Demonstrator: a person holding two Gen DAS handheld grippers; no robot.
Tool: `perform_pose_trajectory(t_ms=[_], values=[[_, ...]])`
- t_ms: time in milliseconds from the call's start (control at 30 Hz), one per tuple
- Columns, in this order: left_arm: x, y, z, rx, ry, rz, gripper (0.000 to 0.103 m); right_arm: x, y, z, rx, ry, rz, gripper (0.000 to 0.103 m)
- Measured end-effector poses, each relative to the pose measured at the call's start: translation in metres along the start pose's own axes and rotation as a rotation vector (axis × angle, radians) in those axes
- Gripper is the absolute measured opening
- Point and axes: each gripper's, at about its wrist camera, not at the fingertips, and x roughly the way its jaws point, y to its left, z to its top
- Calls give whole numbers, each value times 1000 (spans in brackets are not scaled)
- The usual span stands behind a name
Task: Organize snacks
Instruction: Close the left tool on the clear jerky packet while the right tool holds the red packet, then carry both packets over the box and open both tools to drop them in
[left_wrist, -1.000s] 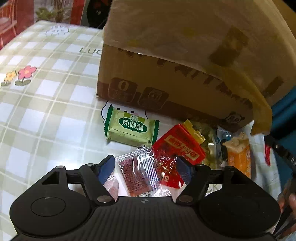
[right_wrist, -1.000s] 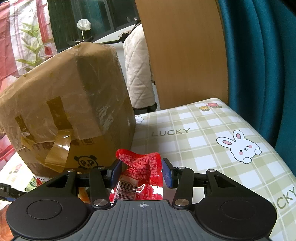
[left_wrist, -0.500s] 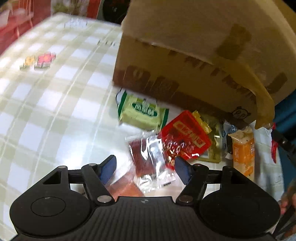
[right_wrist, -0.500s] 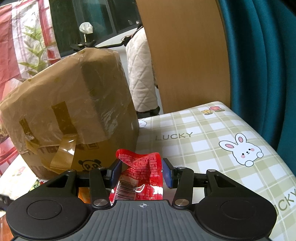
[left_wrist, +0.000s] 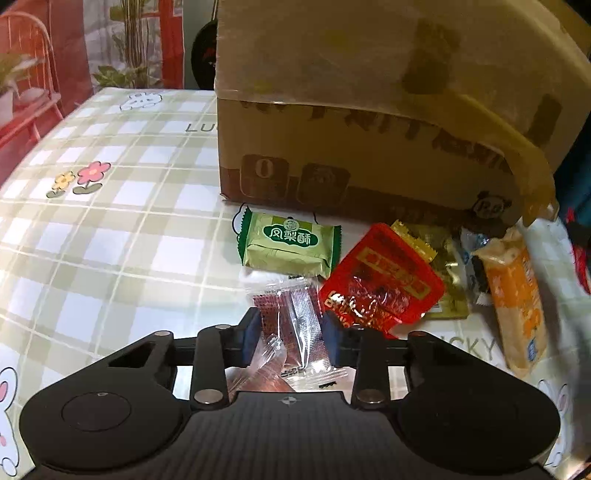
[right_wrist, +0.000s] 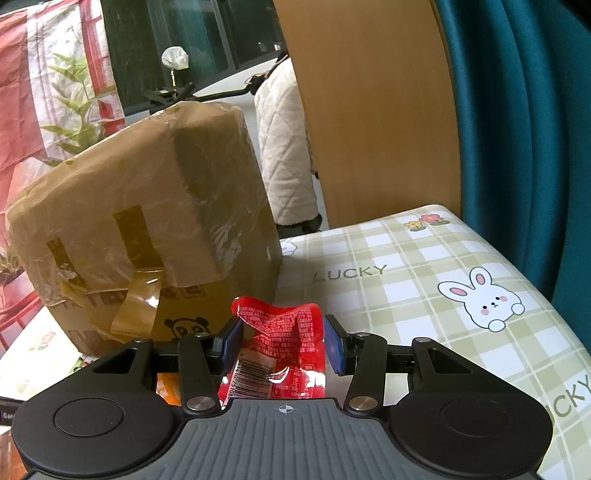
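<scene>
My left gripper (left_wrist: 291, 330) points down at the table, its jaws closing on a clear packet with dark red contents (left_wrist: 286, 302); both blue pads press its crumpled sides. Just beyond lie a green pastry pack (left_wrist: 288, 247), a red pouch (left_wrist: 384, 288), a gold packet (left_wrist: 445, 258) and an orange cracker pack (left_wrist: 517, 299). Held still above the tablecloth, my right gripper (right_wrist: 283, 341) is shut on a crinkled red packet (right_wrist: 291, 325).
A big taped cardboard box (left_wrist: 369, 129) stands right behind the snacks, also seen at the left of the right wrist view (right_wrist: 147, 221). The checked tablecloth (left_wrist: 110, 240) spreads to the left. A wooden chair back (right_wrist: 369, 110) and a teal curtain (right_wrist: 517, 110) are behind the table.
My left gripper tilted and shifted a little over the snacks, then its jaws came together on the clear packet, crumpling it. The right gripper kept still with its red packet.
</scene>
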Motion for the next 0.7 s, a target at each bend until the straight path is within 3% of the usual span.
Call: perform_pose_trajectory(t_ms=[133,233,500,633,700], values=[[-1,3,0,12,-4,-8,33,-4,5,0,-4,-4,9,43],[4,-1,1,34,18,-8,40,-6,9,0,-9,-5,14,43],[2,-20,-10,149,-19,61,51,-12,11,-1,-14,-10,20,43],[-1,-18,-11,155,-34,40,40,-14,8,-1,-6,-7,16,43],[-4,-13,-11,140,-36,32,40,-15,9,-2,-3,-6,19,43]])
